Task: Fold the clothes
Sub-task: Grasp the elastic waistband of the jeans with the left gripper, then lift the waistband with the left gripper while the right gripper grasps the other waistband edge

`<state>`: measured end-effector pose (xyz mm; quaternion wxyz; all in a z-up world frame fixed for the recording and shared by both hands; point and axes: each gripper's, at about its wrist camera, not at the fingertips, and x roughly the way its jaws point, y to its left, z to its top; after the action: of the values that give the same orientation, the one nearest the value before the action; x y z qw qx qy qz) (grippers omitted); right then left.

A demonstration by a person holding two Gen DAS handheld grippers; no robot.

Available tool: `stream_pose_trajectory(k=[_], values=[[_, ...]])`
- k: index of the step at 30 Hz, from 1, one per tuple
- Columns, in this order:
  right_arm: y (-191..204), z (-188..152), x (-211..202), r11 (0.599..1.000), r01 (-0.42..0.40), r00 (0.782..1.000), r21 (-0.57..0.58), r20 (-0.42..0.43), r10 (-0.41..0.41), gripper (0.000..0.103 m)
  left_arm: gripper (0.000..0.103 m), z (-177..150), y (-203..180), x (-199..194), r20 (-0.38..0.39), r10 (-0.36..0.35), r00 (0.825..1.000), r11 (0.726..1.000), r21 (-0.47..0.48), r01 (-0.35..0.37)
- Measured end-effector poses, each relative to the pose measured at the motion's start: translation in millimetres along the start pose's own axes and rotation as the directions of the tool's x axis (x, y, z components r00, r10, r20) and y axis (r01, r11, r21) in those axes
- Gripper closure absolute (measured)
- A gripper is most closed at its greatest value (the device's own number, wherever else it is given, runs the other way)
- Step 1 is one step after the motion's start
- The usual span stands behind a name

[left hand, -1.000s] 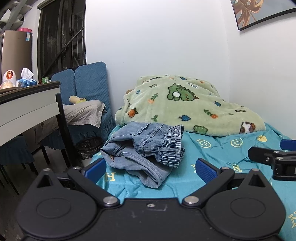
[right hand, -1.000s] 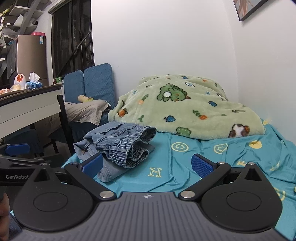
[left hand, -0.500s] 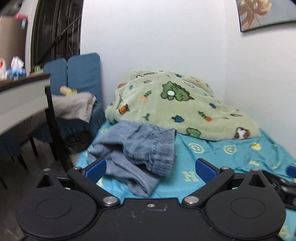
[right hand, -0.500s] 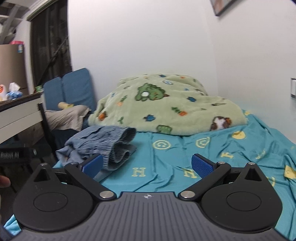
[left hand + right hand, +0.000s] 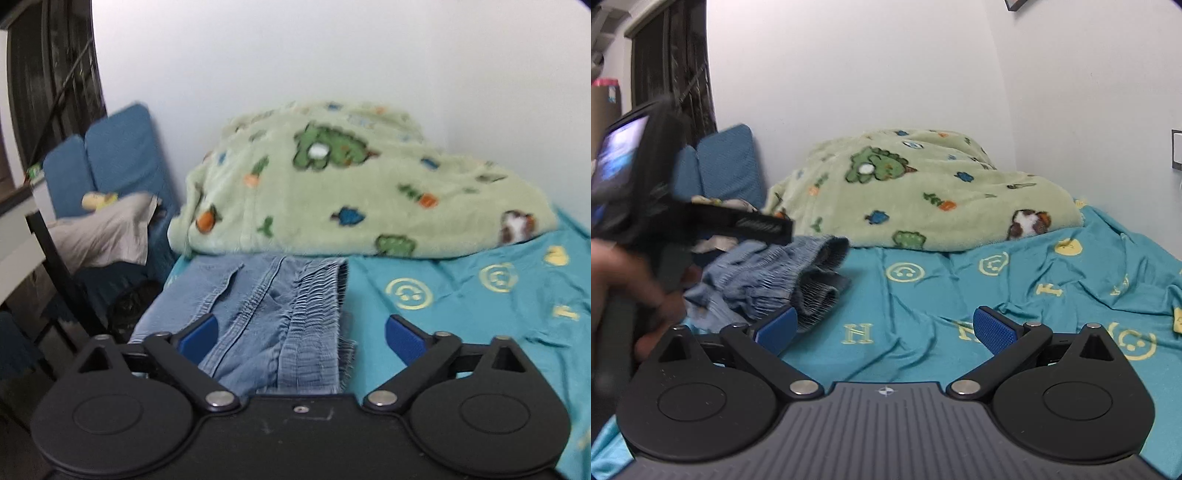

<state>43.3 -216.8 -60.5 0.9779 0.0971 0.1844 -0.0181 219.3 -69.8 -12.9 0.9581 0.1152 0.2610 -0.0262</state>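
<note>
Left wrist view: the left gripper (image 5: 301, 338) stands low over the near left part of the bed, its blue pads (image 5: 197, 338) spread wide. Its jaws have just been closing a little, and the crumpled denim garment (image 5: 266, 314) lies between them, its elastic waistband bunched toward the right pad, yet neither pad presses on the cloth. The picture is blurred, so finer folds cannot be read. The denim rests on the teal sheet (image 5: 461, 306), which is printed with yellow smiley faces and letters, and its far edge comes close to the green fleece blanket (image 5: 351, 192) heaped at the far end of the bed. To the left, beyond the bed's edge, stand blue cushioned chair backs (image 5: 118, 147) with grey cloth draped over them.

In the right wrist view, the right gripper (image 5: 886, 330) hangs over bare sheet to the right of the denim, jaws wide apart and holding nothing; its left pad sits just beside the garment's near right corner. At the far left of that view a blurred hand (image 5: 624, 273) grips the handle of the left tool above the denim pile.
</note>
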Motion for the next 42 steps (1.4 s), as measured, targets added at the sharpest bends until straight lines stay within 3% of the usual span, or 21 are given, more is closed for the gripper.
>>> stream_pose_trajectory(k=[3,7,10,12,16,17,21,25,30,34,38,42], values=[[-2.5,-4.3,12.6,0.999,0.0,0.999,0.033,-0.035,0.001,0.0,0.01,12.8,-2.2,36.1,-0.021,0.01,1.0,1.0,-0.002,-0.01],[0.2,-11.8,29.5,0.996,-0.045,0.995,0.079,-0.081,0.051,0.0,0.01,24.7,-18.1,79.9,-0.043,0.07,0.997,0.994,0.082,-0.066],[2.8,-14.4,36.9,0.992,-0.075,0.992,0.106,-0.089,0.085,0.0,0.012,28.9,-31.4,109.9,-0.071,0.106,0.992,0.985,0.147,-0.094],[1.8,-15.3,39.6,0.989,-0.082,0.992,0.124,-0.081,0.093,0.0,0.015,33.1,-38.7,131.1,-0.119,0.109,0.987,0.986,0.139,-0.092],[-2.8,-18.2,44.7,0.986,-0.075,0.994,0.151,-0.071,0.086,0.0,0.038,39.2,-44.0,163.7,-0.184,0.134,0.974,0.989,0.091,-0.119],[-4.3,-19.0,46.2,0.984,-0.077,0.993,0.158,-0.072,0.089,0.0,0.052,40.2,-44.7,169.4,-0.193,0.151,0.97,0.987,0.087,-0.136],[-9.0,-20.5,51.1,0.979,-0.101,0.992,0.178,-0.063,0.113,0.0,0.083,46.9,-34.6,170.1,-0.206,0.189,0.96,0.98,-0.015,-0.196],[-5.4,-22.1,50.8,0.987,-0.09,0.993,0.13,-0.062,0.099,0.001,0.092,55.1,-23.8,125.6,-0.096,0.2,0.975,0.974,-0.088,-0.208],[-1.2,-23.9,42.8,0.991,-0.109,0.993,0.081,-0.042,0.112,0.002,0.093,51.5,2.2,37.1,0.01,0.135,0.991,0.976,-0.173,-0.132],[6.0,-24.5,37.6,0.99,-0.137,0.99,0.029,-0.037,0.138,0.004,0.093,38.6,38.7,-31.4,0.058,0.09,0.994,0.957,-0.282,-0.07],[11.0,-24.9,31.0,0.989,-0.144,0.989,-0.008,-0.039,0.144,0.005,0.094,9.6,74.1,-89.1,0.065,0.067,0.996,0.923,-0.383,-0.037],[11.0,-22.9,25.8,0.983,-0.183,0.982,0.008,-0.056,0.183,0.013,0.094,-35.3,107.3,-115.6,0.017,0.051,0.999,0.845,-0.534,-0.034]])
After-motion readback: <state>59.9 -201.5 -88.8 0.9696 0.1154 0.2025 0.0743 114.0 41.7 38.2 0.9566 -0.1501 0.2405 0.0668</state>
